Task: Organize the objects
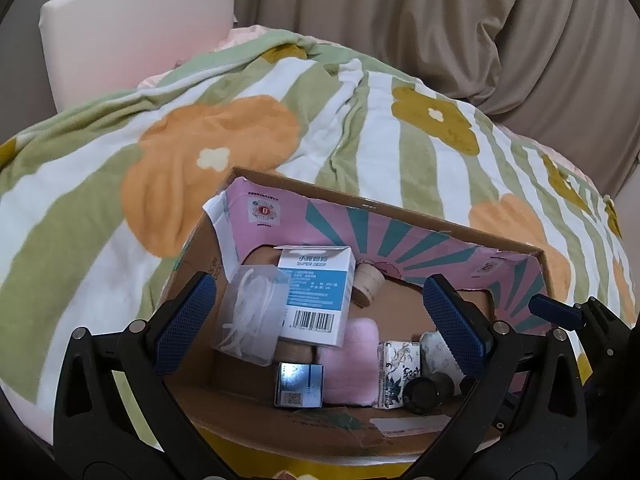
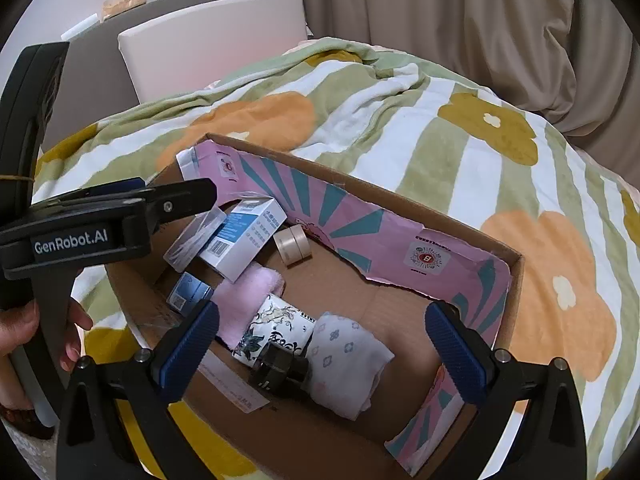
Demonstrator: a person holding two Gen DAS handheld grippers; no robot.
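Two hand-held grippers of matte black plastic are seen. On the left gripper (image 1: 320, 320), each finger is faced with a dark blue pad (image 1: 184, 322) textured in a fine grid, and round silver screw heads are set along the black linkage arms. The right gripper (image 2: 322, 346) is built alike, its blue pads (image 2: 456, 354) ribbed crosswise. White lettering "GenRobot.AI" is printed on the left gripper's side, seen from the right wrist. A hand (image 2: 36, 332) is seen at its handle, with a dark beaded bracelet (image 2: 18, 414) worn at the wrist.
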